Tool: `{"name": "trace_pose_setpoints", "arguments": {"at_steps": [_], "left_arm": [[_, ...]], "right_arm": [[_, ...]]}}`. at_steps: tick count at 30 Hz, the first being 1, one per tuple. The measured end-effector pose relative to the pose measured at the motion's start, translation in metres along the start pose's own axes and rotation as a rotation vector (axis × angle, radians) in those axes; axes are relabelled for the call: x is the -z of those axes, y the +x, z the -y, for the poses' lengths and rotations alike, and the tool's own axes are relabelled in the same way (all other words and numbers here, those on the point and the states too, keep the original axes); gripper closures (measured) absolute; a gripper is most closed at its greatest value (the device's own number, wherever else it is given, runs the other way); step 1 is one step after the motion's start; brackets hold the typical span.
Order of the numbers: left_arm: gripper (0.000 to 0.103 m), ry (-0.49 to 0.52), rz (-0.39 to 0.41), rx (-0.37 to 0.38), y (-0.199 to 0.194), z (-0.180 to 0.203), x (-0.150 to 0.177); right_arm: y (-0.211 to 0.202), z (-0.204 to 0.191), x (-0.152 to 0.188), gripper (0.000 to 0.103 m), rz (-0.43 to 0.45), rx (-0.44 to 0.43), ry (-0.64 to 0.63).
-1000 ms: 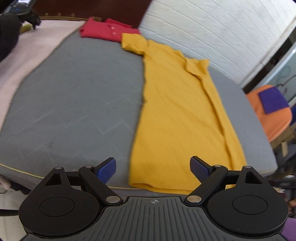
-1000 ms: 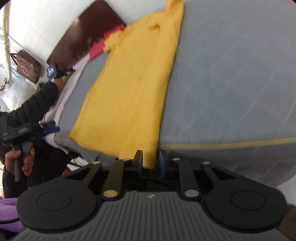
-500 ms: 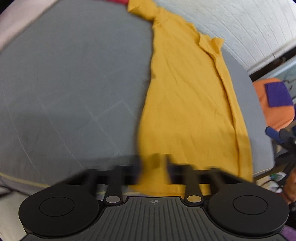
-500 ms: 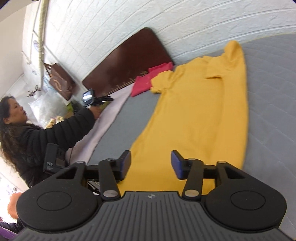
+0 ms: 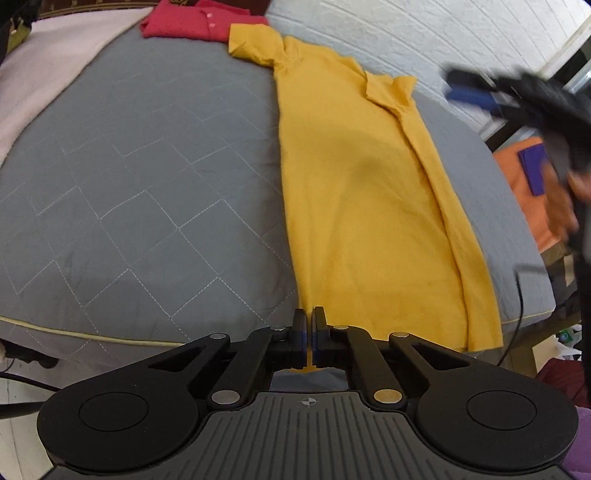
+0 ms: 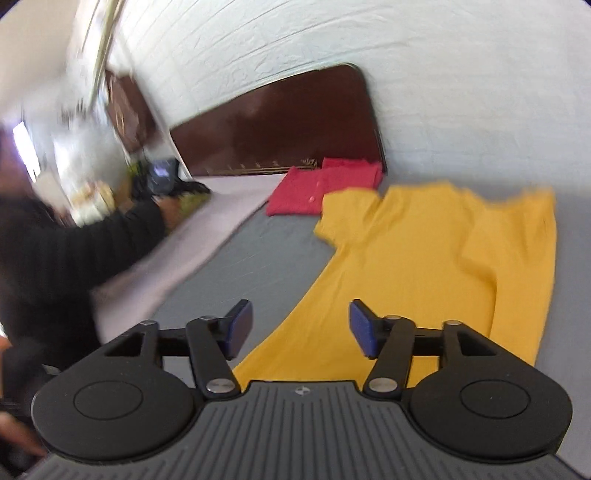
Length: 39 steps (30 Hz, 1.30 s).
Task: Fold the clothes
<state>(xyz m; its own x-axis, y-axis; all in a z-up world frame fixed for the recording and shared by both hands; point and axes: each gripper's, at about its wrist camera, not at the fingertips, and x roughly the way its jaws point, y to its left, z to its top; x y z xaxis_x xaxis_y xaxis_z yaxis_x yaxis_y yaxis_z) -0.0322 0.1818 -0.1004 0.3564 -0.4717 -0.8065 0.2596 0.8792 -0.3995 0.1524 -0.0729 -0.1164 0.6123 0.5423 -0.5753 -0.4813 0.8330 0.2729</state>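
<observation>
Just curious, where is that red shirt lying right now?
The red shirt lies folded at the far end of the grey bed cover, by the dark headboard, touching the yellow shirt sleeve.

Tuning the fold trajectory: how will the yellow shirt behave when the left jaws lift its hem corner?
Likely floppy: the yellow shirt lies flat with soft creases, so it should drape from the left gripper, whose jaws are shut on its hem. Probably light, thin fabric. It may drag on the quilted grey cover rather than slide freely.

Left tongs (image 5: 309,325) clamped on yellow shirt (image 5: 373,206) hem, grey quilt (image 5: 147,177)
</observation>
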Motion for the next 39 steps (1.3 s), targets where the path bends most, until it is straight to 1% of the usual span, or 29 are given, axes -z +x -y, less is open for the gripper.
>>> {"name": "trace_pose_setpoints", "arguments": {"at_steps": [2, 4, 5, 8, 10, 11, 14, 15, 16, 19, 22, 25, 27, 28, 31, 32, 35, 37, 38, 39], "left_arm": [[0.103, -0.020, -0.006, 0.002, 0.005, -0.003, -0.001], [0.103, -0.030, -0.010, 0.005, 0.006, -0.007, -0.001], [0.103, -0.037, -0.011, 0.010, 0.007, -0.009, 0.000], [0.103, -0.049, -0.009, 0.016, 0.005, -0.016, 0.002], [0.103, -0.058, -0.007, 0.019, 0.006, -0.018, -0.001], [0.103, -0.059, -0.006, 0.022, 0.006, -0.018, -0.001], [0.103, -0.045, -0.008, 0.023, 0.008, -0.017, -0.001], [0.103, -0.039, -0.011, 0.023, 0.009, -0.016, -0.001], [0.103, -0.033, -0.013, 0.023, 0.009, -0.016, -0.001], [0.103, -0.003, -0.020, 0.013, 0.013, -0.012, -0.006], [0.103, 0.026, -0.013, 0.010, 0.012, -0.004, -0.008], [0.103, 0.075, 0.008, 0.001, 0.006, 0.010, -0.008], [0.103, 0.136, 0.016, 0.001, 0.004, 0.030, -0.011], [0.103, 0.169, 0.018, 0.004, 0.004, 0.040, -0.011], [0.103, 0.266, 0.000, 0.012, 0.012, 0.068, -0.011], [0.103, 0.291, -0.011, 0.010, 0.016, 0.076, -0.010], [0.103, 0.344, -0.056, -0.010, 0.033, 0.092, -0.009], [0.103, 0.360, -0.086, -0.019, 0.044, 0.099, -0.008], [0.101, 0.362, -0.098, -0.020, 0.049, 0.100, -0.009], [0.091, 0.366, -0.111, -0.019, 0.052, 0.101, -0.009]], "right_arm": [[0.048, -0.022, -0.023, 0.034, 0.001, 0.116, -0.210], [0.101, -0.050, -0.032, 0.034, -0.020, 0.204, -0.474], [0.126, -0.063, -0.029, 0.034, -0.028, 0.237, -0.613], [0.195, -0.086, -0.007, 0.034, -0.072, 0.281, -0.965], [0.234, -0.090, 0.002, 0.035, -0.134, 0.324, -1.078], [0.251, -0.090, 0.004, 0.035, -0.155, 0.339, -1.107], [0.289, -0.085, -0.001, 0.037, -0.190, 0.395, -1.113], [0.296, -0.084, -0.008, 0.043, -0.203, 0.401, -1.084], [0.299, -0.081, -0.017, 0.090, -0.234, 0.393, -1.023], [0.307, -0.070, -0.044, 0.094, -0.328, 0.361, -0.829], [0.279, -0.053, -0.072, 0.094, -0.240, 0.334, -0.605], [0.228, -0.018, -0.094, 0.094, -0.092, 0.327, -0.365], [0.192, 0.013, -0.101, 0.094, 0.001, 0.357, -0.186], [0.174, 0.031, -0.099, 0.094, 0.033, 0.373, -0.091], [0.141, 0.068, -0.075, 0.094, 0.093, 0.483, 0.064], [0.134, 0.079, -0.064, 0.094, 0.101, 0.513, 0.113], [0.119, 0.105, -0.031, 0.094, 0.099, 0.559, 0.237], [0.117, 0.118, -0.017, 0.094, 0.084, 0.571, 0.285], [0.116, 0.122, -0.012, 0.094, 0.075, 0.563, 0.302], [0.116, 0.124, -0.009, 0.093, 0.070, 0.561, 0.309]]}}
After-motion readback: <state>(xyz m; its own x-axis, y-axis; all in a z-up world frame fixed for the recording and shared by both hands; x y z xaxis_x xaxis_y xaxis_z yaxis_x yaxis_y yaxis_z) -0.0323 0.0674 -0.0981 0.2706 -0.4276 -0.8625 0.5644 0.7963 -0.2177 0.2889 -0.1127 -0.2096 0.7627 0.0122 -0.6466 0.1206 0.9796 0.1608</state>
